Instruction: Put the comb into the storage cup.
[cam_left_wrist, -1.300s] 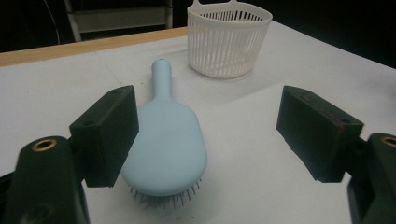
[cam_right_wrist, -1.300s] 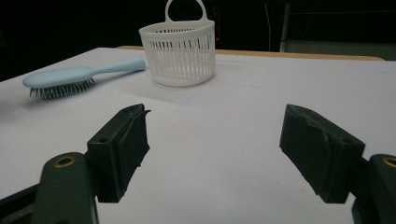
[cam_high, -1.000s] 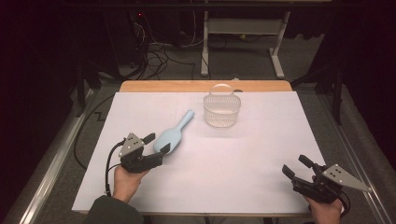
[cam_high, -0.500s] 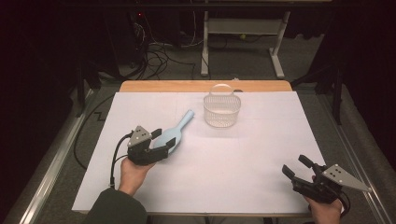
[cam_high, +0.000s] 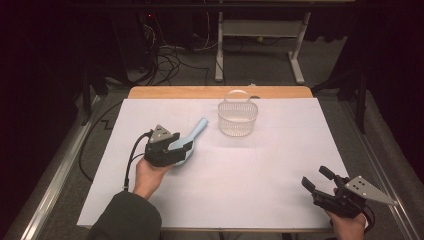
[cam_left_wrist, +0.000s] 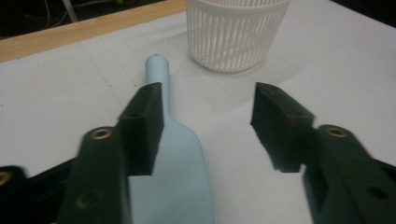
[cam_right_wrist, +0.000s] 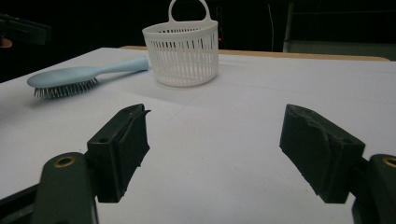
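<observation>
Your right gripper (cam_high: 320, 183) sits nearest you at the right front corner of the tabletop (cam_high: 260, 170), jaws spread wide with nothing between them. It looks parked there, out of the way, while your other hand works.

Further in on the left, your left gripper (cam_high: 186, 148) hovers over the head end of the light blue hairbrush (cam_high: 192, 137). In the left gripper view its jaws stand apart, one over the brush where head meets handle, the other over bare tabletop to the side. So the gripper is open and off-centre: the brush is not yet squarely between the jaws. Whether the near jaw is touching the brush is hard to judge from this angle. The brush lies bristles down, as the right gripper view shows, its handle pointing away towards the basket (cam_high: 237, 117).

That white slatted basket stands upright near the far edge of the tabletop, just beyond the handle's tip and apart from it. It appears empty. With the handle aimed that way, the brush probably goes in there.
</observation>
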